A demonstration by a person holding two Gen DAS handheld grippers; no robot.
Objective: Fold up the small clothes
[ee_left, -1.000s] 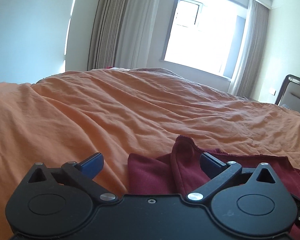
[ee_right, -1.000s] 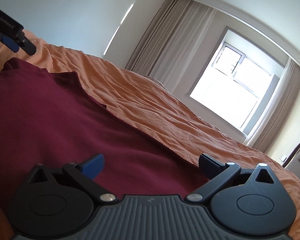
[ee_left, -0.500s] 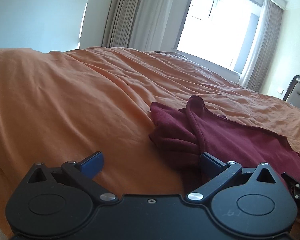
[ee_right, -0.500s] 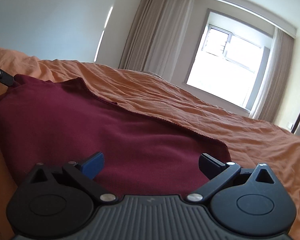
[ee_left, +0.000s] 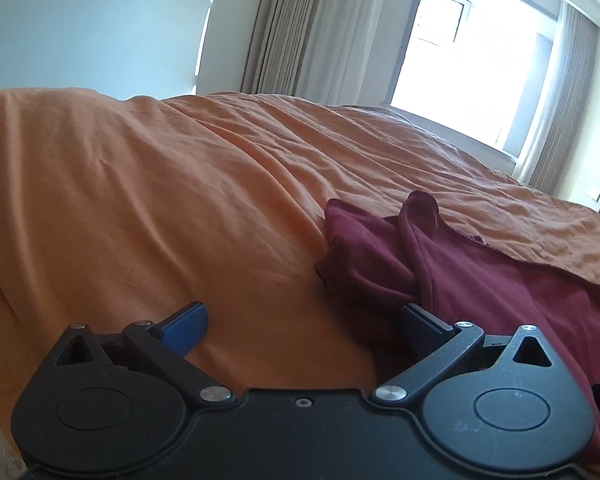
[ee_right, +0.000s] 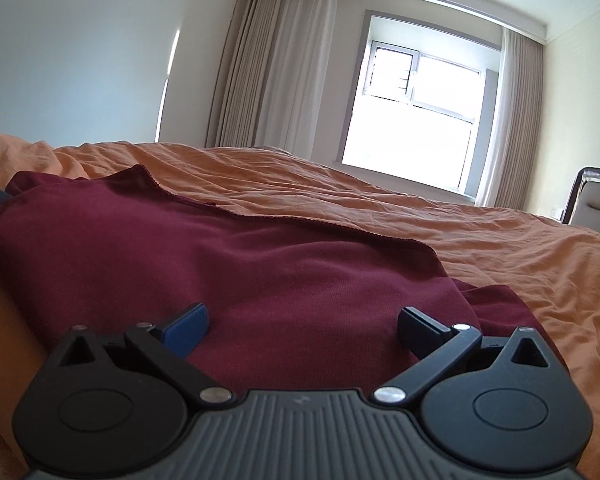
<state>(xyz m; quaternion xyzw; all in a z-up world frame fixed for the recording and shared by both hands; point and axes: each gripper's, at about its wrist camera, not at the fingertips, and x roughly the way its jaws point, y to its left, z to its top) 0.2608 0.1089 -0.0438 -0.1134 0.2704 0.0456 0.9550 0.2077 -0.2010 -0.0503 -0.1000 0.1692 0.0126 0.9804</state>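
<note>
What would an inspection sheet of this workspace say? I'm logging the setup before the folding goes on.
Surface: wrinkled orange bedspread covering the bed.
Job's things: one dark red knit garment, mostly spread flat, bunched at its left end.
Clutter: nothing seen.
Grippers: left gripper open, low over the bedspread by the bunched end; right gripper open over the garment; neither holds cloth.
Cables: nothing seen.
Surroundings: bright window, beige curtains, pale wall, padded headboard with dark frame.
</note>
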